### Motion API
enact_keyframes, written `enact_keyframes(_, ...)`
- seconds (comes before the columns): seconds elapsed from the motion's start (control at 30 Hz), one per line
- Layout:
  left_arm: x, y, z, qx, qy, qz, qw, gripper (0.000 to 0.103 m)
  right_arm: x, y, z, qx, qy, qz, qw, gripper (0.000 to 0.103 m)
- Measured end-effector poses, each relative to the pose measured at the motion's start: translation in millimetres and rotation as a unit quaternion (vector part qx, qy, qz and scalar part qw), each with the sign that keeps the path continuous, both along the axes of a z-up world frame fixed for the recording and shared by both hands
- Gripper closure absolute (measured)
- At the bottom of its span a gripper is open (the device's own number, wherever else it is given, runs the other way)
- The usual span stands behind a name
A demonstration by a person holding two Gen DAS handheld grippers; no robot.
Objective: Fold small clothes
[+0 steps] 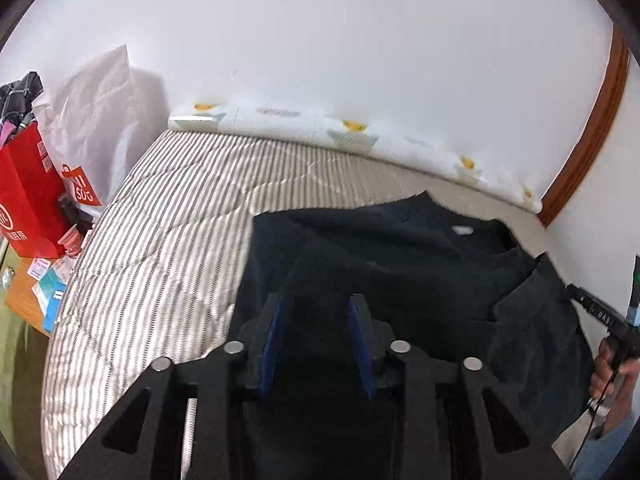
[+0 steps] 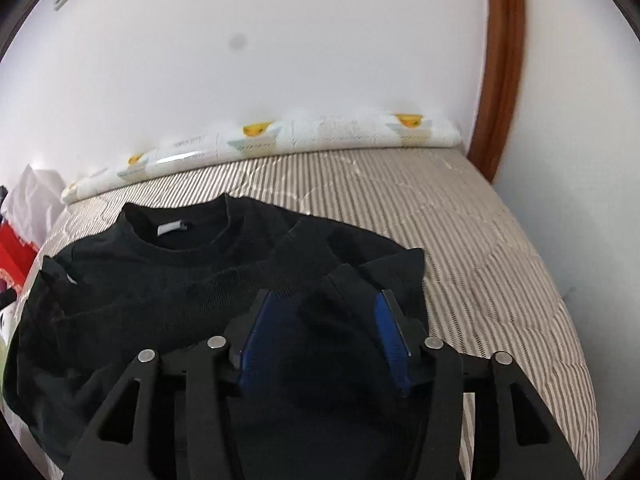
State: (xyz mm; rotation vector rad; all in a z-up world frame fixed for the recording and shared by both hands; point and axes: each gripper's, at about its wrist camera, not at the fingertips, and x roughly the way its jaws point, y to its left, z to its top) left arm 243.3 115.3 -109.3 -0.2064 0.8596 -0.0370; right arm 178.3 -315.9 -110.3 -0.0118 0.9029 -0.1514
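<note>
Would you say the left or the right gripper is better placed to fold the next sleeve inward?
Probably the right gripper: its open jaws already straddle a raised fold of the black sweatshirt at its outer edge. The left gripper is open too, over flatter fabric.

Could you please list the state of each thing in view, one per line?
Shirt: spread on the bed, collar toward the wall, right side bunched up.
Left gripper: open, over the shirt.
Right gripper: open, fabric between its fingers.
Bed: covered by a striped quilt.
Red bag: upright beside the bed.
</note>
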Motion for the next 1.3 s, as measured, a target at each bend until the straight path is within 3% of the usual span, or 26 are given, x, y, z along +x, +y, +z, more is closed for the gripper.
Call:
enact_keyframes(0.3,29,14,-32,-0.004,0.041,-0.027,0.9988,0.062,43,-4,-30,0.01,0.051,0.005,0.999,0.05)
enact_keyframes(0.37,34,15,-38,-0.013,0.051,-0.029,0.9982,0.066,50,-6,-38,0.018,0.065,0.003,0.998,0.058)
enact_keyframes(0.4,34,16,-39,-0.021,0.05,-0.03,0.9981,0.08,52,-7,-40,0.017,0.068,0.002,0.998,0.068)
enact_keyframes(0.43,33,15,-39,-0.023,0.049,-0.028,0.9981,0.085,52,-7,-41,0.014,0.074,-0.001,0.997,0.077)
enact_keyframes(0.53,23,11,-27,-0.006,0.012,-0.025,0.9996,0.092,47,-6,-32,0.019,0.051,0.013,0.998,0.088)
enact_keyframes(0.7,19,11,1,-0.019,-0.05,-0.002,0.9986,0.093,29,-17,11,0.043,-0.027,0.019,0.999,0.09)
enact_keyframes(0.87,49,0,3,-0.01,-0.055,0.019,0.9983,0.093,28,-36,37,0.06,-0.07,-0.006,0.996,0.09)
enact_keyframes(1.17,83,-9,-37,0.008,0.01,0.034,0.9993,0.093,53,-46,-27,0.03,0.017,-0.035,0.999,0.089)
enact_keyframes(1.3,85,-10,-41,0.008,0.028,0.026,0.9992,0.089,54,-53,-31,0.046,0.044,-0.039,0.997,0.079)
